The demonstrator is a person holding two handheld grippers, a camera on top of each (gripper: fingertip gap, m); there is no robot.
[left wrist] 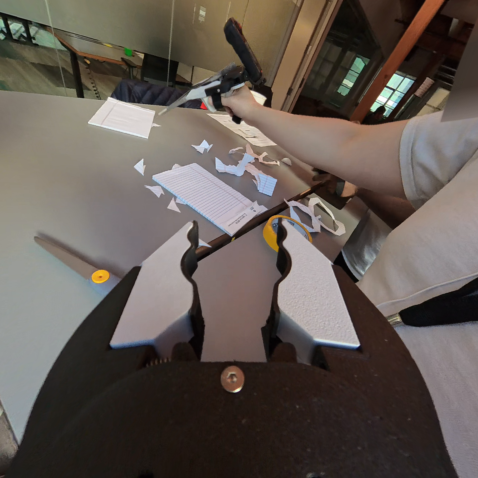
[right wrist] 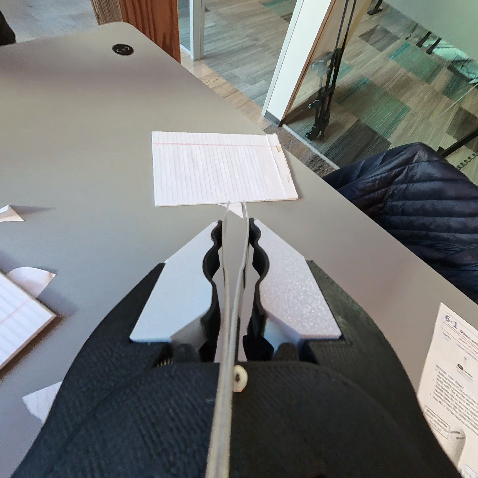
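Observation:
My right gripper [right wrist: 236, 222] is shut on a pair of metal scissors [right wrist: 227, 323] whose thin blades run out between its fingers. The blades stand slightly apart, their tips at the near edge of a white lined notepad [right wrist: 219, 168] and over a small paper scrap [right wrist: 234, 207]. In the left wrist view this gripper [left wrist: 219, 88] is held up by a hand, the blades pointing at that pad [left wrist: 121, 117]. My left gripper [left wrist: 236, 225] is open and empty above the grey table [left wrist: 64, 181]. A second lined pad [left wrist: 204, 194] lies just beyond it.
Another pair of scissors with an orange pivot [left wrist: 99, 276] lies left of my left gripper. A yellow tape roll [left wrist: 269, 230] and several torn paper scraps [left wrist: 248, 165] lie around the second pad. A printed sheet [right wrist: 450, 375] lies at the right. A dark jacket [right wrist: 413, 194] hangs past the table edge. Left tips to right tips: about 55 cm.

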